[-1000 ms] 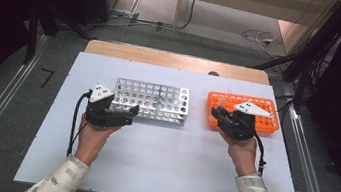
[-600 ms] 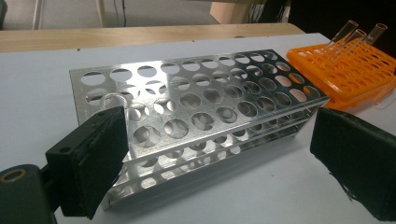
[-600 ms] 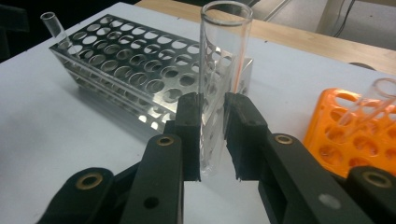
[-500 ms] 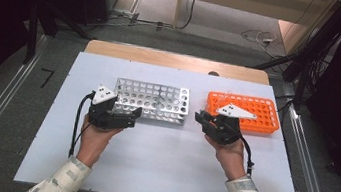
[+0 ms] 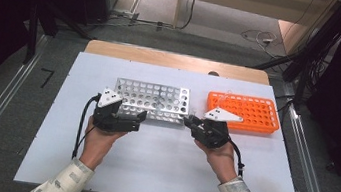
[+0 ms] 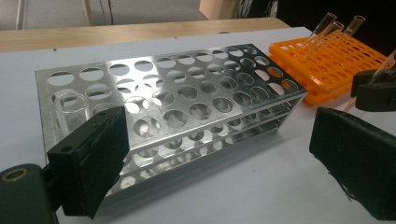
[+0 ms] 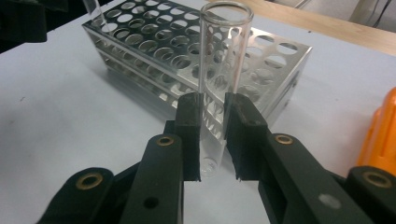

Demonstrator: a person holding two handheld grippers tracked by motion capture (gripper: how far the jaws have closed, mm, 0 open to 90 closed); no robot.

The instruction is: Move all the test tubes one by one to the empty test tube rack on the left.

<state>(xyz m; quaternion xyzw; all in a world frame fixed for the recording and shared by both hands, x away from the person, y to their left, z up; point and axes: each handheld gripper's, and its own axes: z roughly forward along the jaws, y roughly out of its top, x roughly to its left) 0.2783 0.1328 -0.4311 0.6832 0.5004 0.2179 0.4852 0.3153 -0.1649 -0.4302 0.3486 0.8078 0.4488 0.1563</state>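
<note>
The right gripper (image 7: 212, 135) clamps a glass test tube (image 7: 219, 70) low on its body, just beside the metal rack (image 5: 152, 101); light, slick, breakable. The left gripper (image 6: 224, 154) gapes empty at the rack.

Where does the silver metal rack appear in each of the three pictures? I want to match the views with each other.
High view: the metal rack lies at the table's centre, left of the orange rack.
Left gripper view: it spans the middle, behind the left jaw, orange rack at upper right.
Right gripper view: it runs across the top, behind the held glass tube.
Shared landmark: the orange rack.
</note>
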